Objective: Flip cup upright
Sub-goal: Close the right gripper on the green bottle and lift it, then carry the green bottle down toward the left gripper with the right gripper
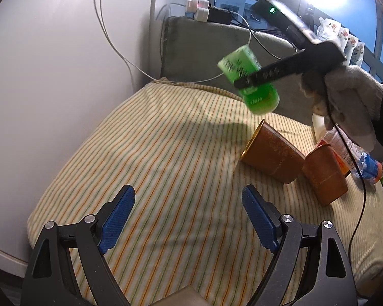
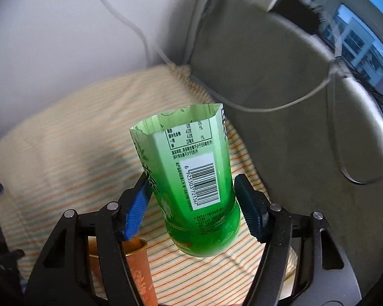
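A green cup cut from a plastic bottle (image 2: 191, 178) is held in my right gripper (image 2: 191, 193), whose blue pads are shut on its sides. Its open end points away from the camera, its rounded base towards it. In the left wrist view the same green cup (image 1: 245, 81) hangs tilted in the air above the striped cushion (image 1: 153, 153), clamped by the right gripper (image 1: 252, 79). My left gripper (image 1: 189, 204) is open and empty, low over the cushion's near part.
Two copper cups (image 1: 273, 153) (image 1: 324, 176) lie on their sides on the cushion's right part; one shows below the right gripper (image 2: 138, 267). Bottles and packets (image 1: 365, 165) sit at the far right. A grey backrest (image 1: 217, 46), white cables and a wall bound the back and left.
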A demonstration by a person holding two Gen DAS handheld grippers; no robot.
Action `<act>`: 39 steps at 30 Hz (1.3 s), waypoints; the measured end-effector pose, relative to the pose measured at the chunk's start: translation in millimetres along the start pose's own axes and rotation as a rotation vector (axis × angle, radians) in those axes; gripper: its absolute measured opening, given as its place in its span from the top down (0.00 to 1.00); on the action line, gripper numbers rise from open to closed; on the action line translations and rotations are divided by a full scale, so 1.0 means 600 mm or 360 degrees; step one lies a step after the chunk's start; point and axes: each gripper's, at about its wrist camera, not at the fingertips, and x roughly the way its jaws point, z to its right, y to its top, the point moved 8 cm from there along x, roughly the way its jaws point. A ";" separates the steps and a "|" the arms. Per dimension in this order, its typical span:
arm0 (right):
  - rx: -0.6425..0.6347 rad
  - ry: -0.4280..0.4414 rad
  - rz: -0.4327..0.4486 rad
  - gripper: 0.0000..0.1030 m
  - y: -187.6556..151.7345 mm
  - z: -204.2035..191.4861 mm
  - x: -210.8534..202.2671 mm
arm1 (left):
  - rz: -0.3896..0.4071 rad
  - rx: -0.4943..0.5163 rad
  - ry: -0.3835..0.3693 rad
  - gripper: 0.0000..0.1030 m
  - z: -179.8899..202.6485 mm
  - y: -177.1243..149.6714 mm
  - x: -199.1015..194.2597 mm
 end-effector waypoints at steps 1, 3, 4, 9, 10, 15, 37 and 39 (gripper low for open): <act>0.0033 -0.0001 0.0042 0.33 0.004 0.005 -0.018 | 0.0008 0.0002 -0.0002 0.16 0.002 0.001 -0.005; 0.0091 0.0015 0.0097 0.33 0.007 0.011 -0.048 | 0.0024 0.0009 -0.0003 0.16 0.006 0.002 -0.012; 0.0123 0.0036 0.0126 0.33 0.006 0.013 -0.065 | 0.0033 0.0015 -0.0004 0.16 0.008 0.002 -0.017; 0.0251 0.0096 0.0211 0.33 -0.013 0.024 -0.136 | 0.0067 0.0036 -0.0022 0.16 0.018 0.000 -0.035; 0.0275 0.0111 0.0221 0.33 -0.022 0.022 -0.154 | 0.0075 0.0043 -0.0030 0.16 0.022 0.000 -0.040; 0.0438 0.0161 0.0255 0.33 -0.074 0.037 -0.228 | 0.0123 0.0089 -0.0057 0.16 0.044 -0.001 -0.065; 0.1307 0.0545 -0.0084 0.33 -0.478 -0.005 -0.258 | -0.0072 0.0242 -0.0419 0.16 0.183 -0.051 -0.096; 0.1390 0.0601 -0.0132 0.33 -0.512 -0.010 -0.242 | -0.0082 0.0260 -0.0429 0.16 0.195 -0.054 -0.095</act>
